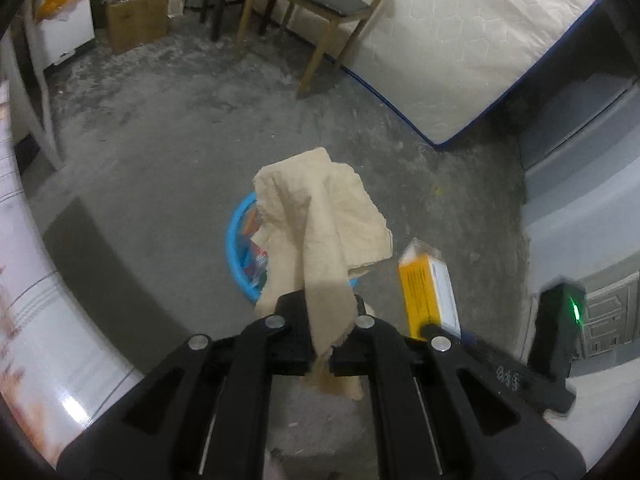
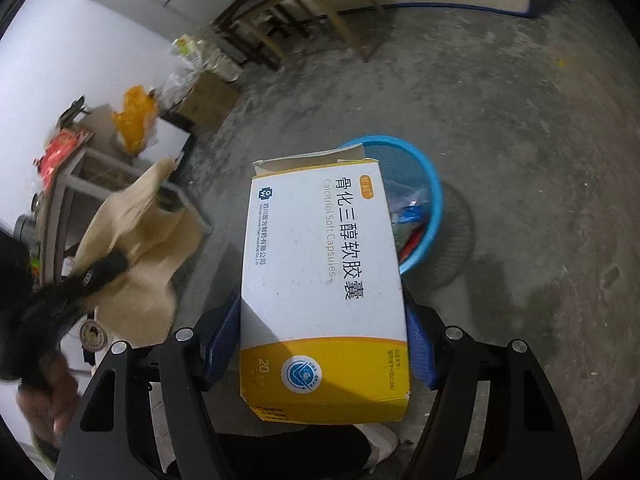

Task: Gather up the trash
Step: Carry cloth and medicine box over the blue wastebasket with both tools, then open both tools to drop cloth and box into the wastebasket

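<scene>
My left fingers [image 1: 322,354] are pinched tight on a crumpled beige paper towel [image 1: 320,224], which hangs ahead of them and covers part of the blue trash basket [image 1: 236,248] on the floor below. My right fingers [image 2: 324,344] stand wide, clamped on the sides of a white-and-yellow medicine box [image 2: 320,280], its long axis running straight out from me toward the basket's rim [image 2: 436,200]. Both loads sit short of the opening; the towel looks nearer to dropping in.
</scene>
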